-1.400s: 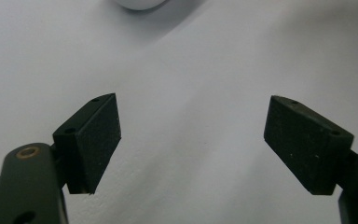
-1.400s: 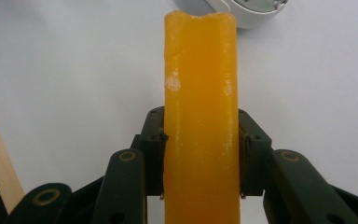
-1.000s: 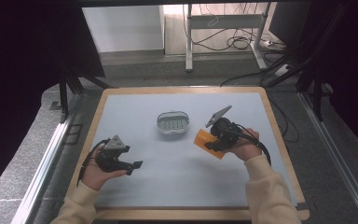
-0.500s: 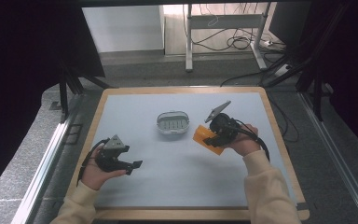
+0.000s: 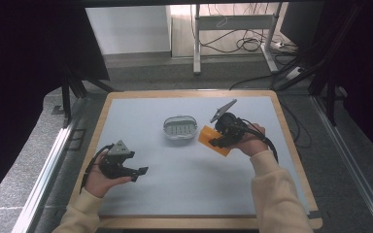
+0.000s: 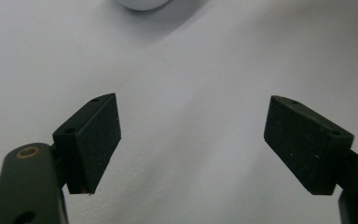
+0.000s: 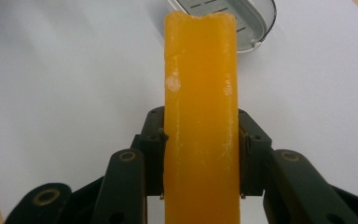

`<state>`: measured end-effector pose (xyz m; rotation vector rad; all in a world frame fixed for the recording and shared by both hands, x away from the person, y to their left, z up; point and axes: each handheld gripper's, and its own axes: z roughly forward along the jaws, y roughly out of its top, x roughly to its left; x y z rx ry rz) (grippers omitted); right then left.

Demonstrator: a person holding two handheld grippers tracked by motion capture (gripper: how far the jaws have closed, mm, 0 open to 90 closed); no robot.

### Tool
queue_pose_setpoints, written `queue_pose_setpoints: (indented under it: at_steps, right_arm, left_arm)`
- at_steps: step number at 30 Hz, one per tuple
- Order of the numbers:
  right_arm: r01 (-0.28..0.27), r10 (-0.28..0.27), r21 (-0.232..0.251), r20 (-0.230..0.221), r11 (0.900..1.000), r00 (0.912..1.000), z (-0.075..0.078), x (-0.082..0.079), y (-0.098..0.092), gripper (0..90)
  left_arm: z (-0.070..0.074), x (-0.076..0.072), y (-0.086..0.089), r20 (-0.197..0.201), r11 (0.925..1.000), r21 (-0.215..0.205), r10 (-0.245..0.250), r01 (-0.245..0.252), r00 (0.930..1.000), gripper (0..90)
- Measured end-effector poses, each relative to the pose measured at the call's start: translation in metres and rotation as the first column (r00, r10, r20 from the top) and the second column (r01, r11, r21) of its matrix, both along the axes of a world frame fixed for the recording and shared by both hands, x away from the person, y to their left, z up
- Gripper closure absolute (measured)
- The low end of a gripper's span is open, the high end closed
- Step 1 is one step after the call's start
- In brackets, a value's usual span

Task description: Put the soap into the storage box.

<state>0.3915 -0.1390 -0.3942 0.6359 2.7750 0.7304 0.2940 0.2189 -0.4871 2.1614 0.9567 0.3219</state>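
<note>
An orange bar of soap [image 5: 213, 139] [image 7: 200, 116] is clamped edgewise in my right gripper [image 5: 218, 140] [image 7: 200, 158], just above the white mat right of centre. A grey oval soap dish [image 5: 179, 128] with a slotted floor sits to its left; its rim [image 7: 256, 21] lies beyond the bar's far end. My left gripper [image 5: 141, 171] [image 6: 191, 140] is held low at the front left, open, with bare mat between its black pads [image 6: 98, 137].
The white mat [image 5: 184, 179] covers a wooden-edged table [image 5: 102, 114]. A metal rail [image 5: 48, 160] runs along the left side. Cables and table legs [image 5: 243, 43] lie on the floor beyond the far edge.
My right gripper has carried the orange bar slightly to the left, closer to the soap dish. The left gripper has stayed put.
</note>
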Motion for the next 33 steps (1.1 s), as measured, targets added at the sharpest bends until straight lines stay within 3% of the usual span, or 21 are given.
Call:
queue_pose_setpoints:
  at_steps: [33]
  right_arm:
    - [-0.049,0.049,0.003,0.001,0.999,0.9988,0.012,0.031,0.031,61.5]
  left_arm:
    - [0.003,-0.001,0.001,0.007,0.9999,-0.011,0.002,-0.002,1.0,18.6]
